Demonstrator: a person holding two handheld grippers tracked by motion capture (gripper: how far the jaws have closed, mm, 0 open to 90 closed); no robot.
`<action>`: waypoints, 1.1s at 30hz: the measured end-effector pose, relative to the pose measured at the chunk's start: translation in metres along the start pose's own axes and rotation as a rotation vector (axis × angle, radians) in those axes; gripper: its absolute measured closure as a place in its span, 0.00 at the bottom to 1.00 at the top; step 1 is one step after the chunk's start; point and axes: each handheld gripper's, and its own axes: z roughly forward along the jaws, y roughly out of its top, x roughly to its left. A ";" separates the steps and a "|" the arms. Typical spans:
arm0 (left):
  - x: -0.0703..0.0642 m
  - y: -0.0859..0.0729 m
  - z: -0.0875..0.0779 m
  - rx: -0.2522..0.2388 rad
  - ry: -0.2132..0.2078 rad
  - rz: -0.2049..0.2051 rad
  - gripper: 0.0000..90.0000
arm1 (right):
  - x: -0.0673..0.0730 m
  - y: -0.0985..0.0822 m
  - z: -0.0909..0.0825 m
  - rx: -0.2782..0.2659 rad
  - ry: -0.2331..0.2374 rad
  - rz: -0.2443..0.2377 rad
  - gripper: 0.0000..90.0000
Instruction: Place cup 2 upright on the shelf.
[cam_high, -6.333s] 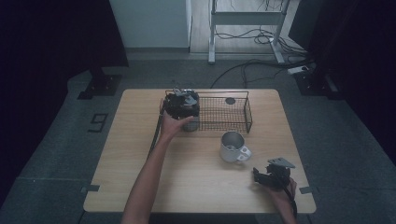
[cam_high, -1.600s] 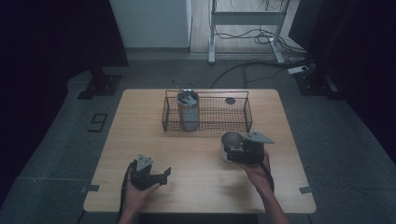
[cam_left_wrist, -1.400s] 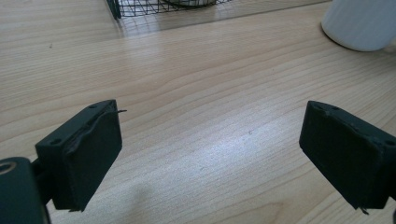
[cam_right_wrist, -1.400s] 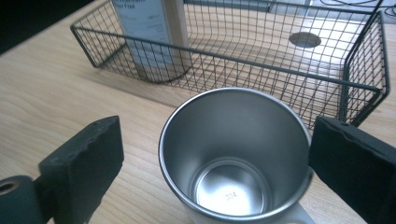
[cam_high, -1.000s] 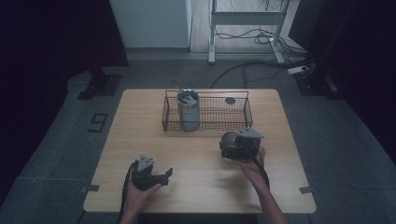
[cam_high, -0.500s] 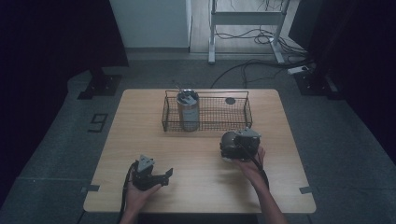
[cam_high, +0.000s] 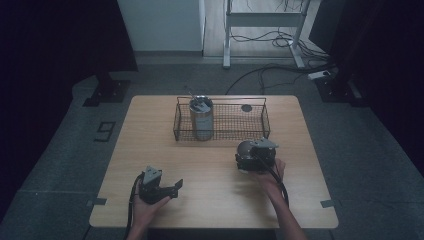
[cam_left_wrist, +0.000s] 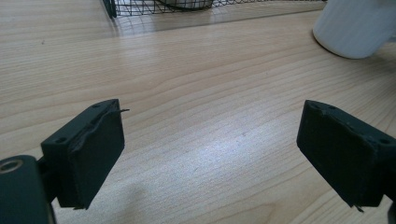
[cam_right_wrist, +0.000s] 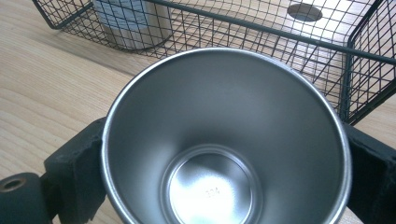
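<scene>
Table (cam_high: 215, 200): a wooden top, with the wire basket at its far side and both hands at the near side
Wire basket (cam_high: 252, 120): it already holds one metal cup (cam_high: 201, 117) with something standing in it, at its left end; the rest of the basket is free
Steel cup (cam_right_wrist: 224, 154): it stands outside, just in front of the basket's right end, empty and upright
Right gripper (cam_high: 256, 156): its jaws have just been closing on the steel cup, and the two pads now sit against its sides
Left gripper (cam_high: 159, 186): jaws wide apart with nothing between them, resting low over bare wood
Done, as I judge: one cup is placed, the second is gripped
Left to do: lift the second cup over the rim and put it in the basket
</scene>
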 end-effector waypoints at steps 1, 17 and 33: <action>0.000 0.000 0.000 -0.001 0.001 0.000 0.09 | 0.000 0.000 0.000 -0.002 -0.002 -0.001 0.06; 0.005 0.000 -0.003 -0.008 0.004 -0.017 0.09 | -0.001 0.000 -0.004 0.001 0.049 -0.017 0.07; 0.002 0.001 -0.001 -0.003 0.000 -0.025 0.09 | -0.001 0.004 -0.020 -0.028 0.059 -0.013 0.07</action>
